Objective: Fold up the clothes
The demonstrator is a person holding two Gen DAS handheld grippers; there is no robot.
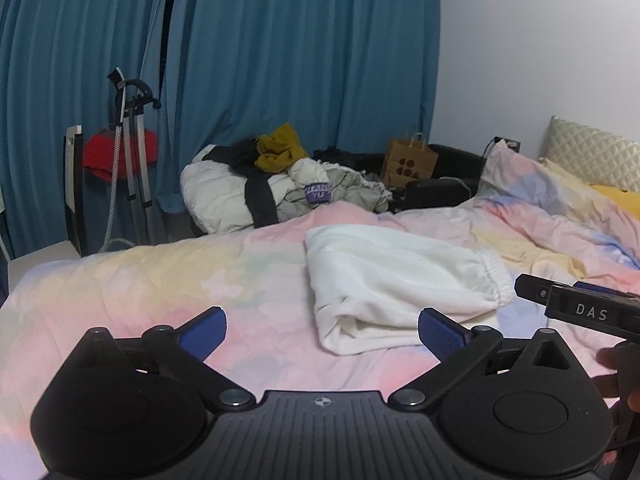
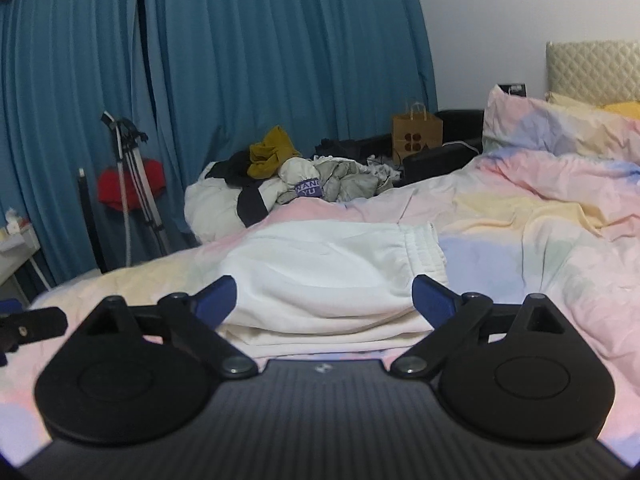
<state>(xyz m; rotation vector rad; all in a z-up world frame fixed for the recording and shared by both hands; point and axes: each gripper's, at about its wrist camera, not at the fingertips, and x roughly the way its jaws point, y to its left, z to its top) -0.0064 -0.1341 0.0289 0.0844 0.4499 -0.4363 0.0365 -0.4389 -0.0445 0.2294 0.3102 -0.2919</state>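
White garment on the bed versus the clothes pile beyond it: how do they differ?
The white garment is folded flat in neat layers on the pastel bedcover; the clothes pile is crumpled and heaped. The garment is all white; the pile mixes white, grey, black and mustard pieces. Neither is touched by a tool.

— What sort of place is this?
— A home bedroom. A bed (image 1: 160, 280) with a pastel duvet fills the foreground, pillows (image 1: 516, 172) and a quilted headboard (image 1: 592, 156) at two o'clock.
— Anything else?
— Blue curtains (image 1: 280, 80) at twelve, a laundry heap (image 1: 280, 184) below them, a paper bag (image 1: 408, 162) at one, a garment steamer (image 1: 132, 140) at ten.
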